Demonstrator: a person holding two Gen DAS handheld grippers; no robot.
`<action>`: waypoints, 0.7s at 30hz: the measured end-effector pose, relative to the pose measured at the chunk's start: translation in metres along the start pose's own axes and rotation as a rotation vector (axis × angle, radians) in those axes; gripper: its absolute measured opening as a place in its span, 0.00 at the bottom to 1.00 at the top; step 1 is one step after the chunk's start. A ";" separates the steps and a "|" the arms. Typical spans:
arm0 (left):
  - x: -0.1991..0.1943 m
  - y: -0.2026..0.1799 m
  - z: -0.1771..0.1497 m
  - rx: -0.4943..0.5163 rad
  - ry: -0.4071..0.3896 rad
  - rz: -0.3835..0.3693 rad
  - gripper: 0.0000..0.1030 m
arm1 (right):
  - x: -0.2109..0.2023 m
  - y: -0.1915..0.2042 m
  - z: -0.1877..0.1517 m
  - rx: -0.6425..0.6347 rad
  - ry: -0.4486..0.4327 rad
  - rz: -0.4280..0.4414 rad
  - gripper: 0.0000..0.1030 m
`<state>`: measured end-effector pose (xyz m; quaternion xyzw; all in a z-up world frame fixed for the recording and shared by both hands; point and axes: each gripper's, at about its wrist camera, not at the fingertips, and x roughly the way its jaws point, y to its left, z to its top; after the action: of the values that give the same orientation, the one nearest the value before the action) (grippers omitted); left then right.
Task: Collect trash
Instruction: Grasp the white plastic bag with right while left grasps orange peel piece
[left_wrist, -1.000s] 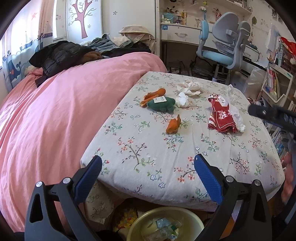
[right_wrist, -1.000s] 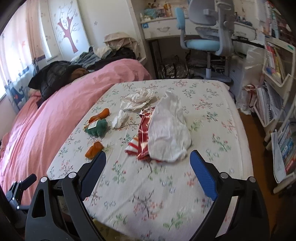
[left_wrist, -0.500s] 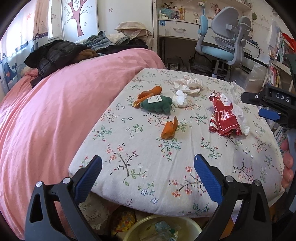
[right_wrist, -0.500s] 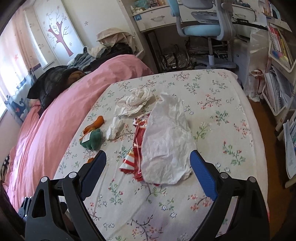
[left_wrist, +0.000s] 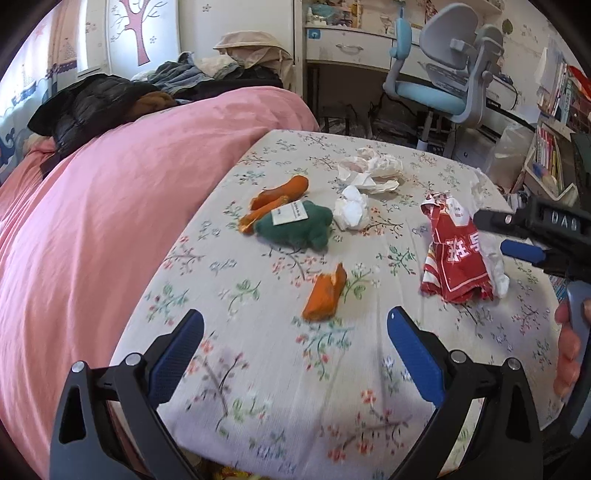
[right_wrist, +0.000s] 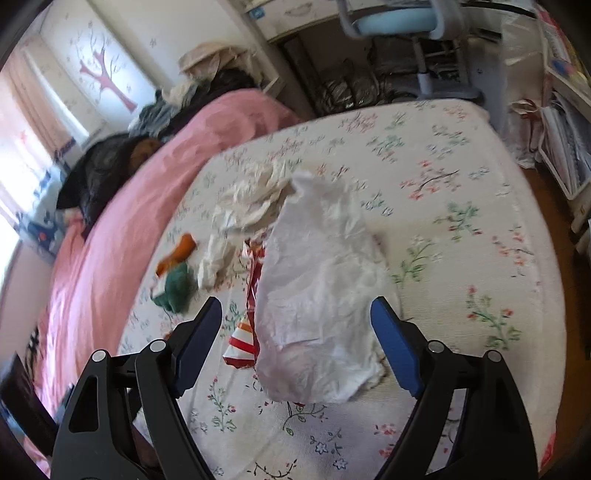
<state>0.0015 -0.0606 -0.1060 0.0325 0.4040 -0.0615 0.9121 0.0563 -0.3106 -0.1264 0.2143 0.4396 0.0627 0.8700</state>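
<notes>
The right gripper (right_wrist: 295, 347), fingers spread and just narrowing, grips nothing; the crumpled white plastic bag (right_wrist: 317, 295) lies between and beyond them on the floral-sheeted bed (right_wrist: 461, 192), long axis running away. The left gripper (left_wrist: 295, 354), spread and empty, is farther off.

Lay heaped beside the floral bed sheet (left_wrist: 295, 387): pink duvet (left_wrist: 110, 240), black jacket (left_wrist: 92, 107). Stood beyond: blue desk chair (left_wrist: 439, 96), bookshelf (left_wrist: 554, 155).

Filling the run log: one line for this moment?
left gripper: open, empty | right gripper: open, closing, over white paper | orange peel: on bed
</notes>
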 end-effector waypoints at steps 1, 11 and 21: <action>0.003 -0.001 0.002 0.005 0.005 0.000 0.92 | 0.005 -0.008 0.001 0.046 0.012 0.022 0.66; 0.034 -0.006 0.005 0.020 0.099 -0.080 0.34 | -0.001 -0.051 0.008 0.212 -0.021 0.131 0.08; 0.014 0.017 0.003 -0.122 0.068 -0.202 0.20 | -0.053 -0.031 0.017 0.097 -0.189 0.129 0.04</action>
<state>0.0156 -0.0453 -0.1141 -0.0621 0.4392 -0.1273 0.8872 0.0355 -0.3601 -0.0916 0.2889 0.3434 0.0767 0.8903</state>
